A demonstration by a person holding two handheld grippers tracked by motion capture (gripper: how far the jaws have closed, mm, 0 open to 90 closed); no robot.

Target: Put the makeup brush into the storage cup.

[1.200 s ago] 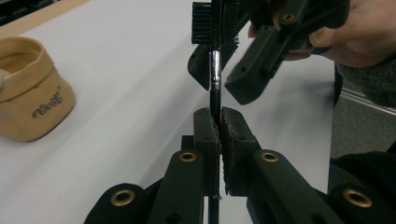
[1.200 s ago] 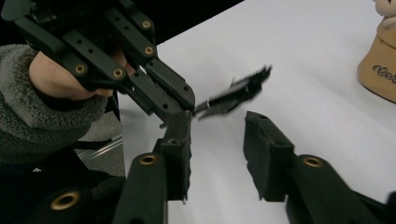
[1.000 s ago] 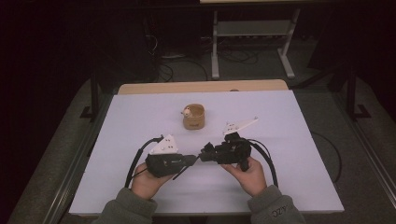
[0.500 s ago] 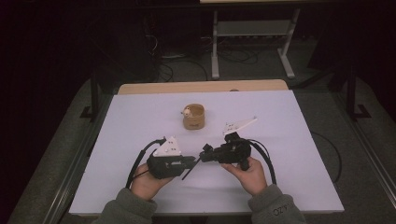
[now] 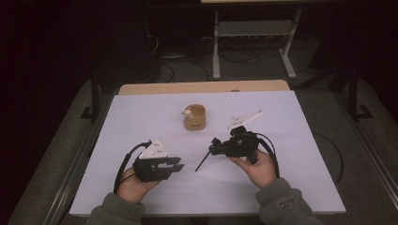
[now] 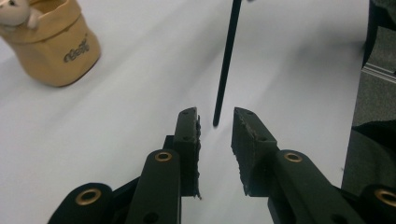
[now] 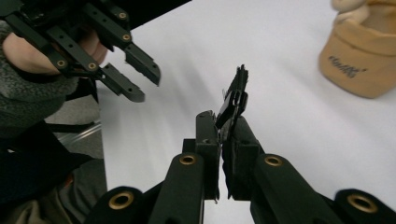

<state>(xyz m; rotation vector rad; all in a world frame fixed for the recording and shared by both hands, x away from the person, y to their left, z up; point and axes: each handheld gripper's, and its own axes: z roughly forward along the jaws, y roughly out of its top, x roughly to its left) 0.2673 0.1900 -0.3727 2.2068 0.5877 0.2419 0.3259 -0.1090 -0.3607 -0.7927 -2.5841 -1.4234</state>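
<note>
My right gripper is shut on a thin black stick, which slants down and left to the white table. My left gripper hovers near the table's front left. Its jaws stand a little apart with nothing between them. The stick's free tip lies just ahead of them, apart from the jaws. In the right gripper view the left gripper shows at the upper left. A tan cup with a small pale figure on its rim stands mid-table.
The white table cover spans a wooden table whose far edge shows bare. Black cables trail from both grippers. A metal stand and dark floor lie beyond the table.
The two grippers were close together at the stick. My left gripper has drawn back to the left and toward the front edge. The stick stays in the right gripper.
</note>
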